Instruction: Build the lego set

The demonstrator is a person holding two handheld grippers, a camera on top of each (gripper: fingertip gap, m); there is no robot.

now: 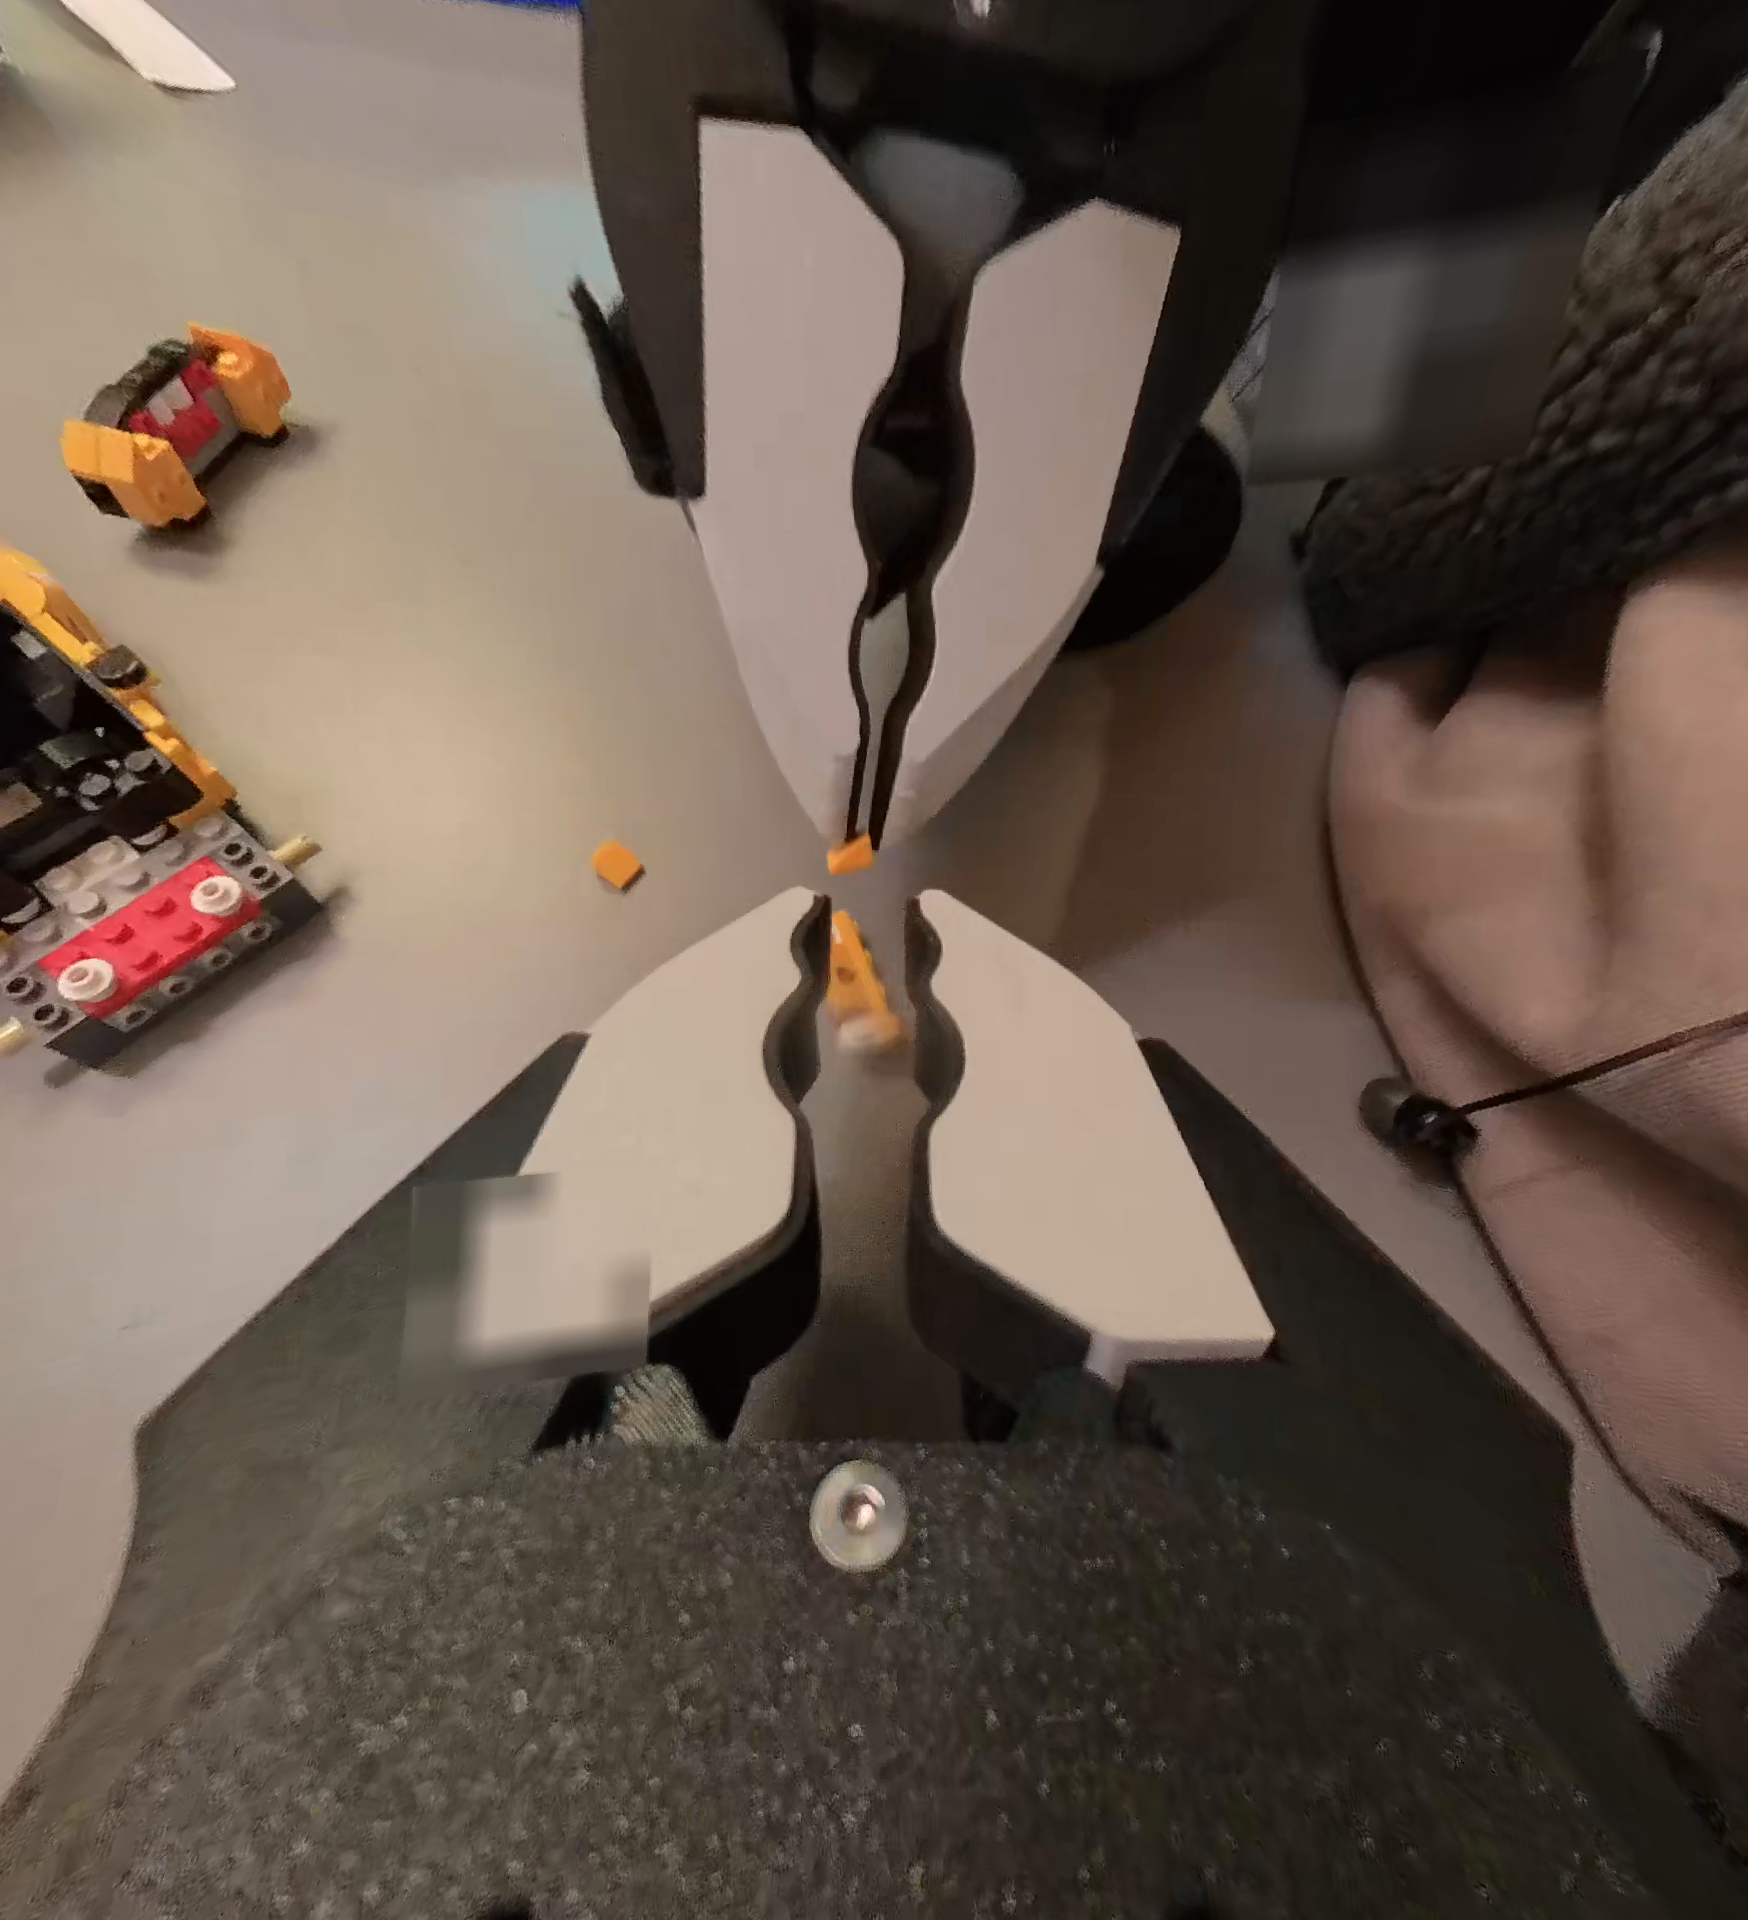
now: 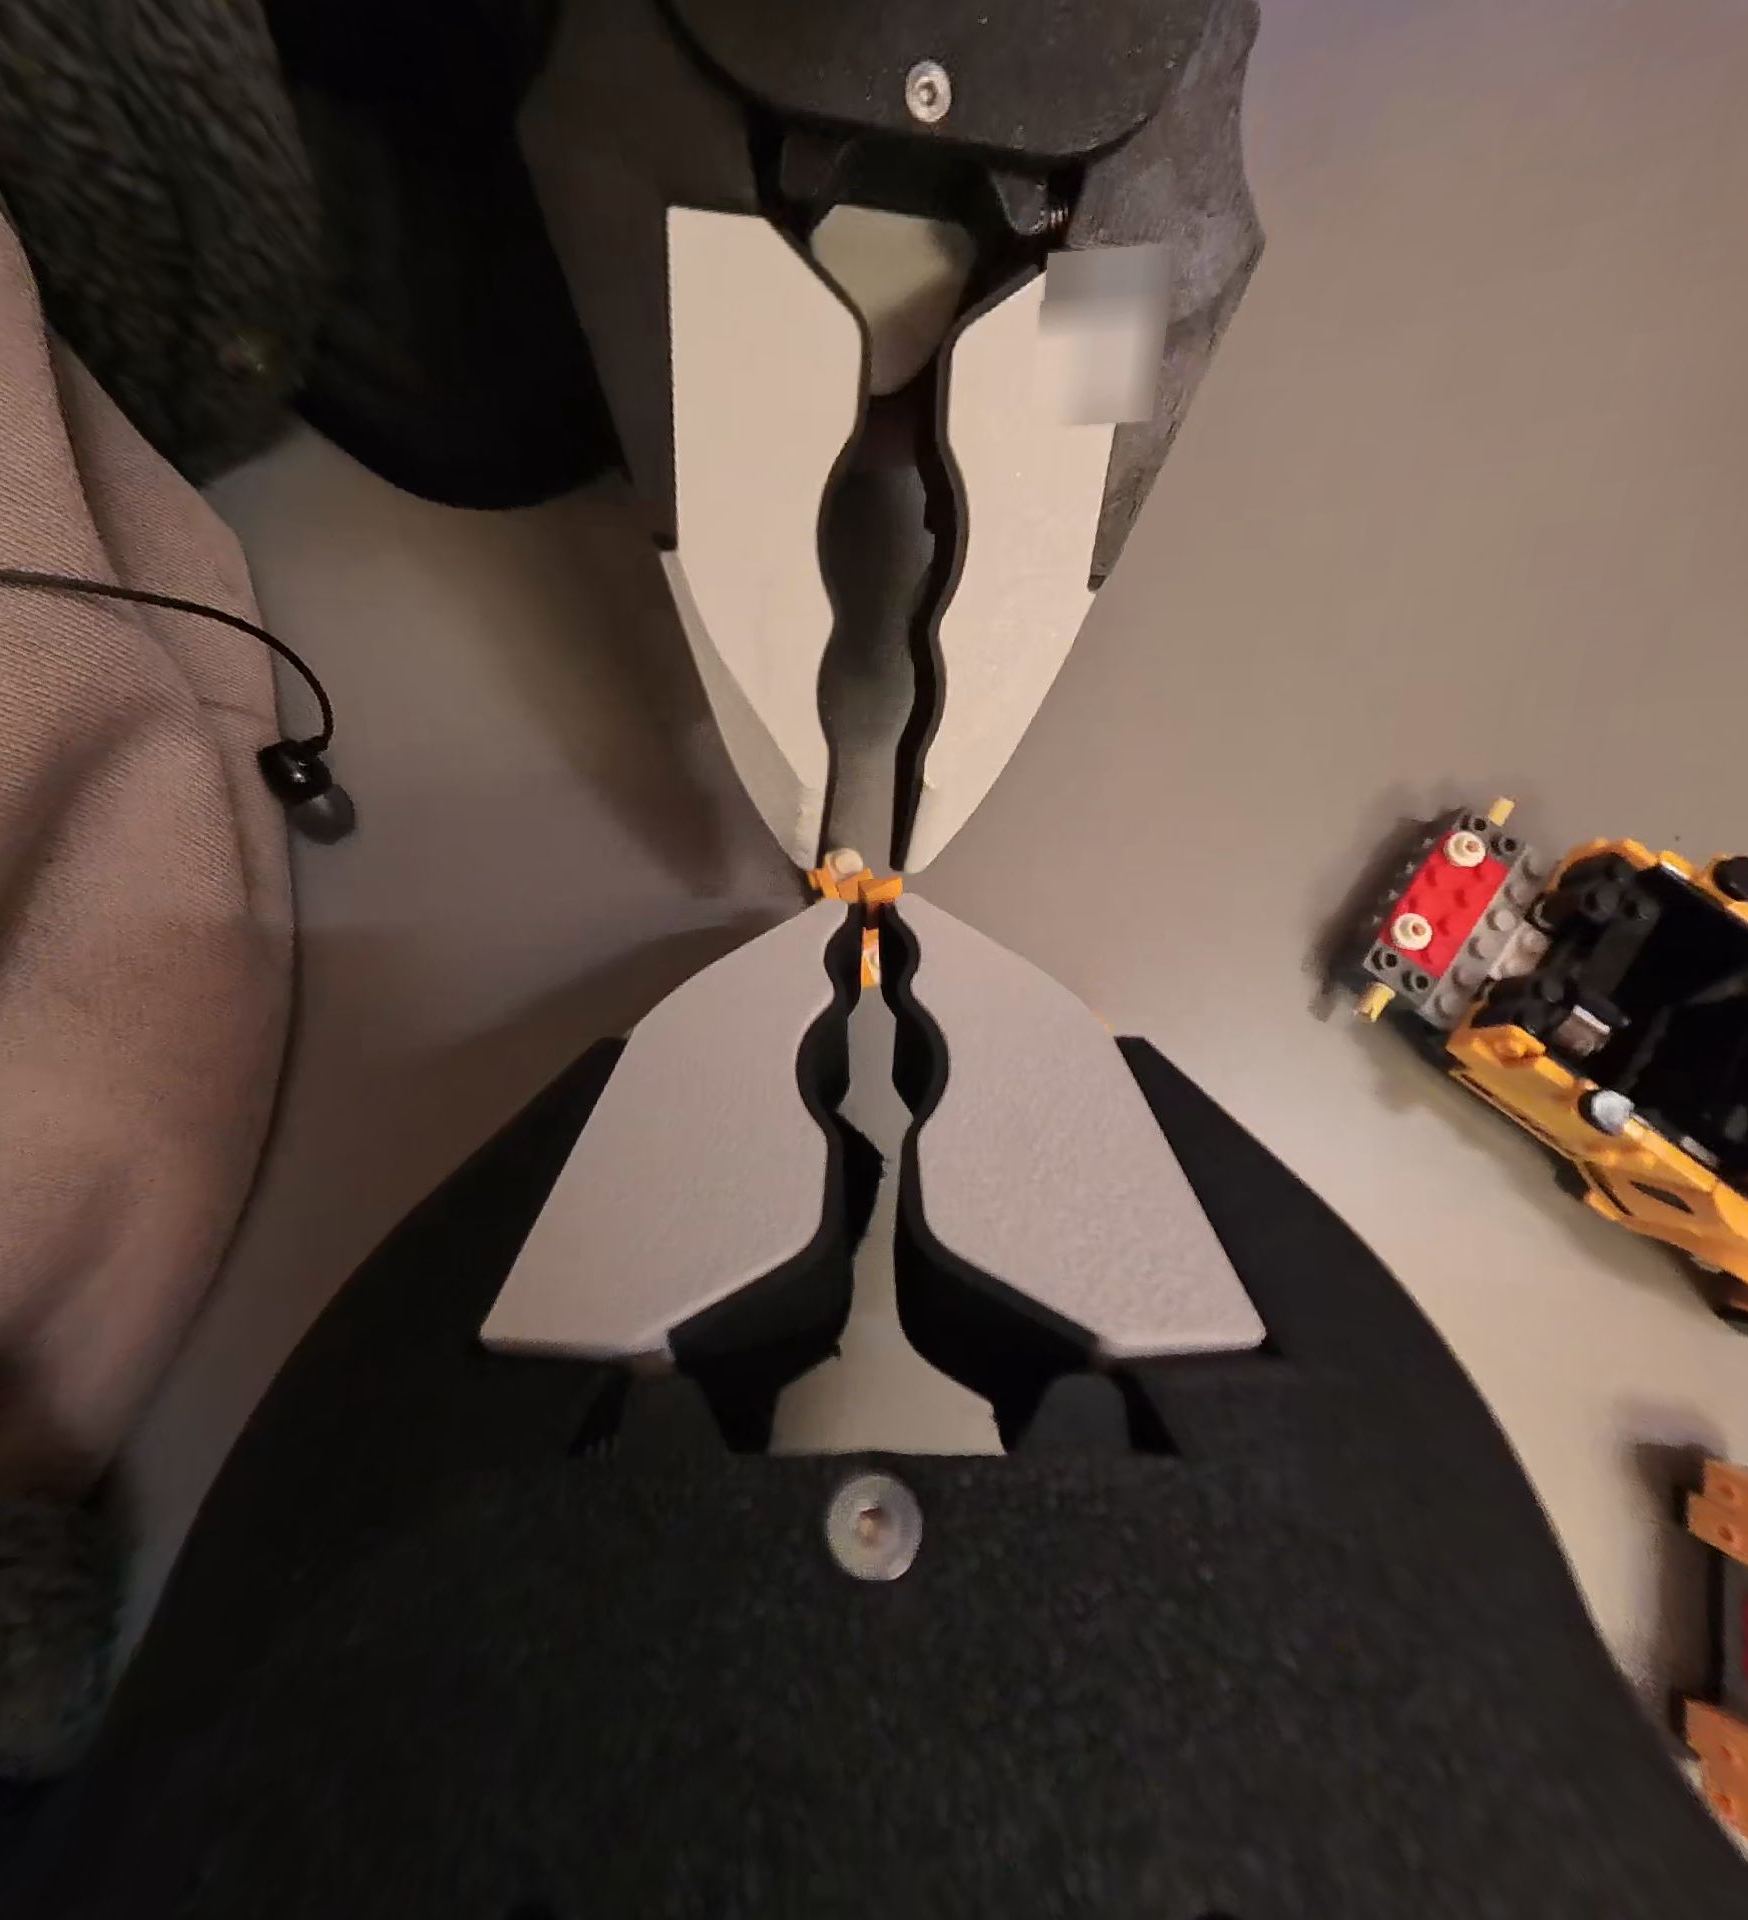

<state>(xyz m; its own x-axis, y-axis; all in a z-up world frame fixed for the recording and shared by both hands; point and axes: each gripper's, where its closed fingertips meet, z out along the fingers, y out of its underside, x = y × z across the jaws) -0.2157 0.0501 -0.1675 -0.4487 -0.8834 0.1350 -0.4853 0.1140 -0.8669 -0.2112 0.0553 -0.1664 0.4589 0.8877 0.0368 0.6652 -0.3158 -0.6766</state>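
Left claw [image 1: 859,904] holding orange piece [image 1: 857,977]; right claw [image 2: 875,914] opposite; car [image 1: 49,790] aside

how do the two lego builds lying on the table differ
The larger vehicle build is long, with an open black interior and a flat red plate on grey at one end. The smaller build is short, with an orange block at each end and red in its middle. Both are orange and black and rest on the grey table, untouched.
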